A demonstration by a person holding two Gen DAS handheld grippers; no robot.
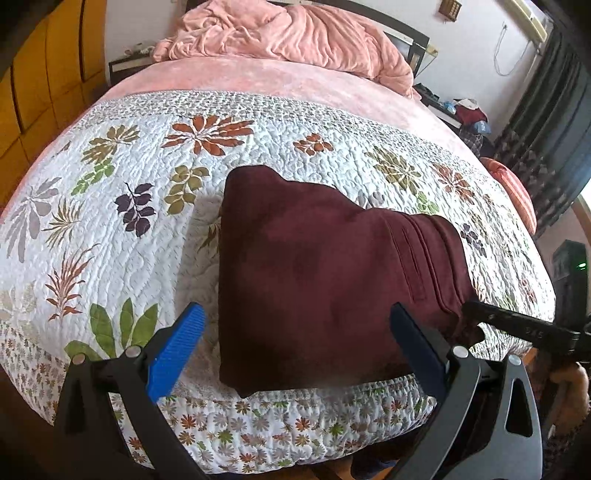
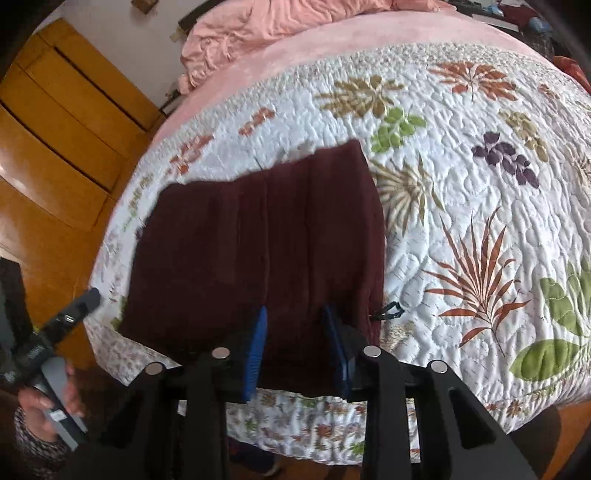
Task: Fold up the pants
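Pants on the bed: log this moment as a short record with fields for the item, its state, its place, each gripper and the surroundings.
item: dark red pants
state: folded into a compact rectangle, lying flat
place: on the flowered quilt, near the bed's front edge
left gripper: open, fingers spread either side of the pants' near edge
right gripper: open, fingers over the near edge, nothing gripped
surroundings: pink blanket bunched at the head of the bed

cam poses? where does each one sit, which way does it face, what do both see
Left wrist: on the left gripper, facing up the bed over the folded pants; right gripper's tip at right.
Right wrist: on the right gripper, over the pants' near edge; left gripper and hand at lower left.
Shared: pants, quilt, pink blanket.
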